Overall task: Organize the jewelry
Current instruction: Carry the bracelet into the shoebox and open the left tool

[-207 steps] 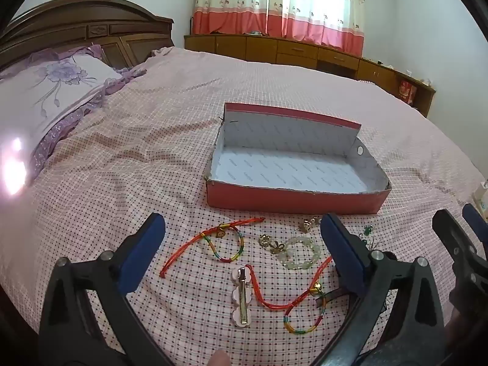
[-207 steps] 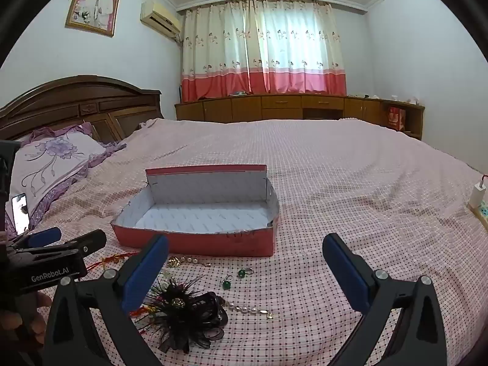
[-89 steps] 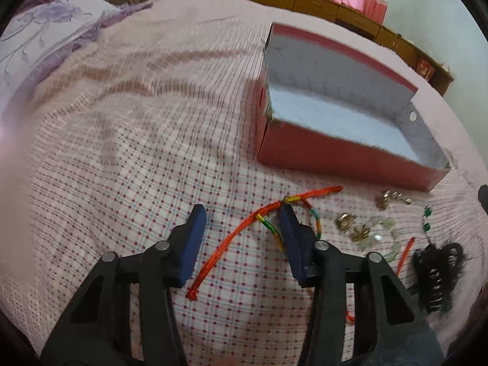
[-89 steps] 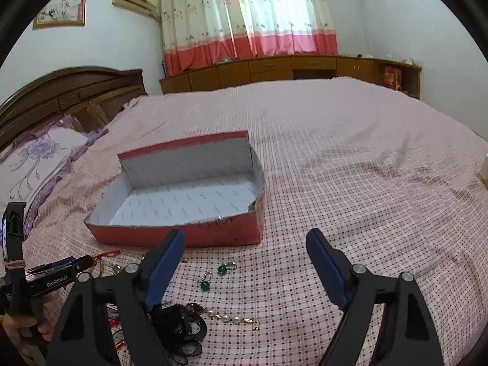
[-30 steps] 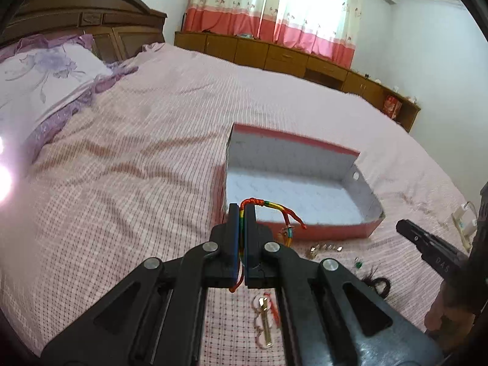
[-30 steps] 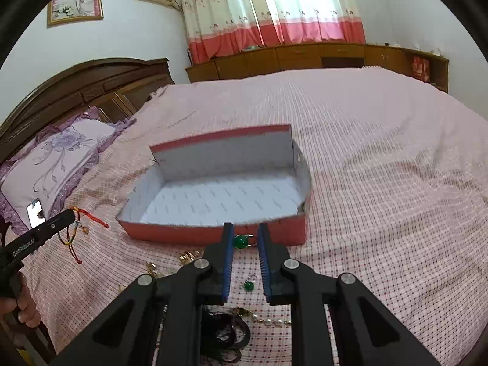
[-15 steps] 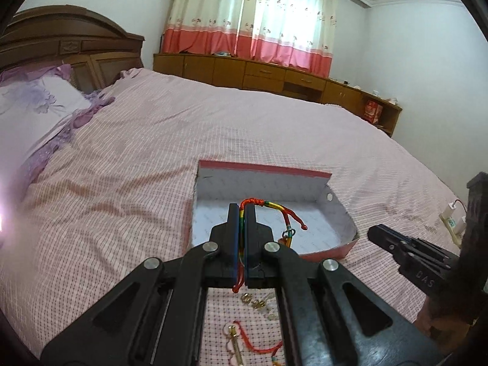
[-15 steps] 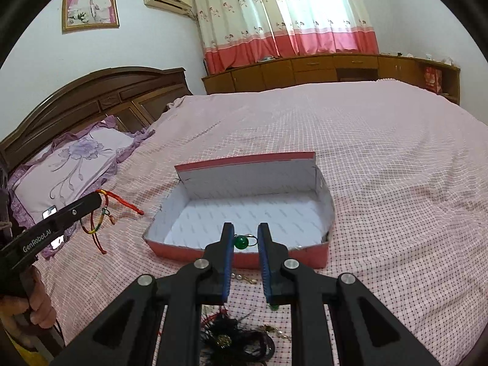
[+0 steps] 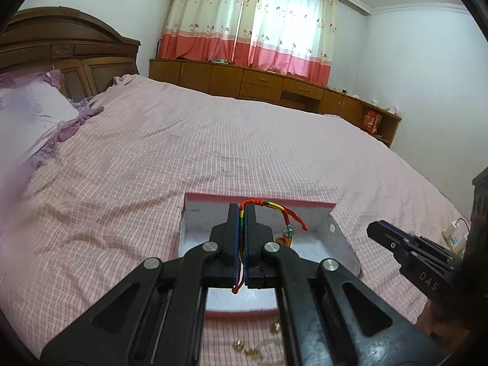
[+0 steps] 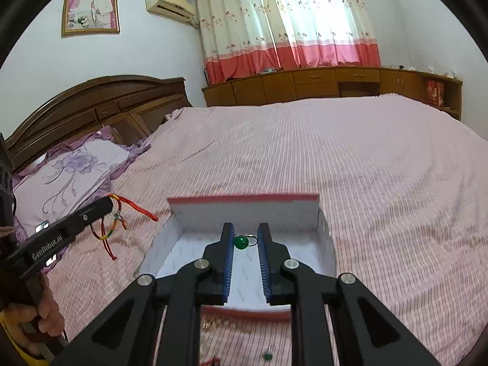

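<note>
A red cardboard box (image 9: 259, 206) with a white inside lies open on the bed; it also shows in the right wrist view (image 10: 244, 199). My left gripper (image 9: 243, 213) is shut on a red and rainbow cord bracelet (image 9: 276, 207) and holds it above the box; the bracelet also hangs from it in the right wrist view (image 10: 120, 210). My right gripper (image 10: 245, 233) has its jaws parted over the box. A green bead earring (image 10: 241, 242) sits between them against the left pad, its ring free.
Loose jewelry (image 9: 247, 347) lies on the checked pink bedspread in front of the box, and another green bead (image 10: 267, 356) lies there too. Pillows (image 10: 70, 164) and a wooden headboard are at the left. Wooden cabinets line the far wall.
Both grippers have moved forward over the box. The right jaws have opened wider, and the green earring is no longer clamped. The left gripper still holds the bracelet.
</note>
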Action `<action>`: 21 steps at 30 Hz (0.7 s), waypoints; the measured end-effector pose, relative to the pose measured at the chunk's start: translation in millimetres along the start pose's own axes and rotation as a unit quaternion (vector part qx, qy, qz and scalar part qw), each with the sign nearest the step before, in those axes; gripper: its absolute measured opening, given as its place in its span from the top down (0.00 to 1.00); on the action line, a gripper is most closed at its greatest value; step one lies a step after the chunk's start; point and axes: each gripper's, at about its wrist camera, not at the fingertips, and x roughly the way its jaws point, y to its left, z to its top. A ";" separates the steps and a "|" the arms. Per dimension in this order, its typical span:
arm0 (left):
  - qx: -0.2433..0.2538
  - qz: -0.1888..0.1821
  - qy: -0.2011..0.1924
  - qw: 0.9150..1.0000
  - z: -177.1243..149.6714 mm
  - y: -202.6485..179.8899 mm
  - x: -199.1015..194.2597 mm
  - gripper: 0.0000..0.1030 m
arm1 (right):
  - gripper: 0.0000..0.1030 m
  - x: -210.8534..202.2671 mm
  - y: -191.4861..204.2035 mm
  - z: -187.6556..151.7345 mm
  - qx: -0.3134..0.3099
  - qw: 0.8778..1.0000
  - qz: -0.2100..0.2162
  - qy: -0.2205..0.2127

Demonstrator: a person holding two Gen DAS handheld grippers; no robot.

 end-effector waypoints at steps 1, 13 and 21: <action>0.002 0.002 -0.003 1.000 1.7 -0.6 6.0 1.00 | 0.83 3.3 -0.4 3.0 0.001 1.000 -0.001 -0.003; -0.006 0.014 -0.027 1.000 7.7 0.6 57.8 1.00 | 0.83 66.4 -9.9 26.6 -0.001 0.999 -0.030 -0.023; -0.006 0.025 -0.001 1.000 -2.6 -0.9 92.5 1.00 | 0.83 104.9 -24.6 20.5 0.011 0.998 -0.054 0.001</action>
